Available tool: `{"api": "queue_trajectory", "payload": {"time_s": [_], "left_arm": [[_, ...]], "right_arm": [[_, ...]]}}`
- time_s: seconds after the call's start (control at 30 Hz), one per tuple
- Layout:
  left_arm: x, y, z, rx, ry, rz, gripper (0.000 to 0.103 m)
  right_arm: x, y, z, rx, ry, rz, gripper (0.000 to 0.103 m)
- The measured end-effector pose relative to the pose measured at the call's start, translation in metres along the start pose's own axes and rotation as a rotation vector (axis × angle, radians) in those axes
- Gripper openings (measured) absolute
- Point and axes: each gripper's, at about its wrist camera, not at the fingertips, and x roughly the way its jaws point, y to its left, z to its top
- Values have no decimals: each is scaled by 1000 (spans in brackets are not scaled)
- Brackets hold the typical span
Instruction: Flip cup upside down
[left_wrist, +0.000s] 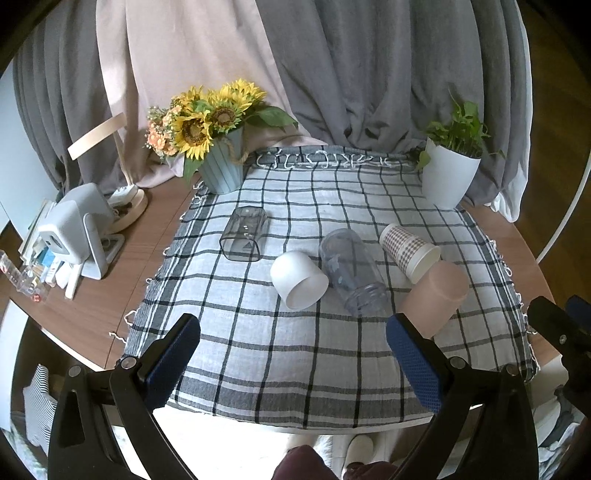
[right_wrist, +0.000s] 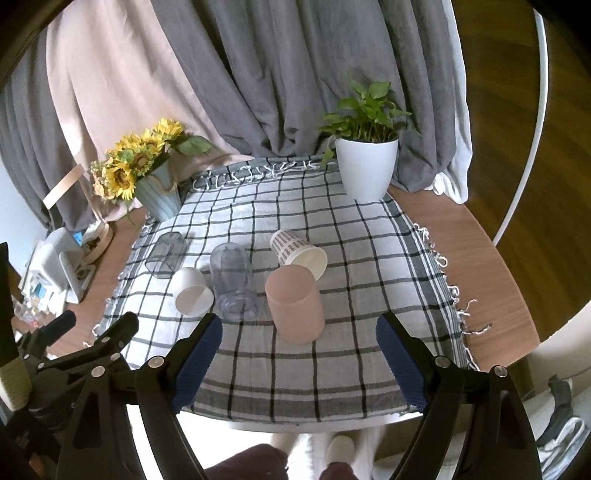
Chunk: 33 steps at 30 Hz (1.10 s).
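Observation:
Several cups lie on their sides on a checked cloth (left_wrist: 295, 350): a smoky square tumbler (left_wrist: 243, 233) (right_wrist: 166, 254), a white cup (left_wrist: 298, 279) (right_wrist: 192, 290), a clear tall glass (left_wrist: 352, 273) (right_wrist: 233, 281), a checked paper cup (left_wrist: 408, 248) (right_wrist: 297, 252) and a pink cup (left_wrist: 436, 293) (right_wrist: 295, 304). My left gripper (left_wrist: 293, 334) is open and empty, above the cloth's near edge. My right gripper (right_wrist: 299, 338) is open and empty, just short of the pink cup. The right gripper also shows in the left wrist view (left_wrist: 554, 325).
A blue pot of sunflowers (left_wrist: 221, 170) (right_wrist: 159, 195) stands at the cloth's back left corner, a white plant pot (left_wrist: 448, 177) (right_wrist: 365, 170) at the back right. A white device and clutter (left_wrist: 79, 229) sit on the wooden table at left. Curtains hang behind.

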Motion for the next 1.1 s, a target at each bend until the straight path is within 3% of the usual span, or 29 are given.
{"api": "queue_trajectory", "payload": {"time_s": [1.1], "left_arm": [[-5, 2, -1, -1, -8, 1, 103]], "right_arm": [[-2, -3, -1, 8, 1, 1, 91]]}}
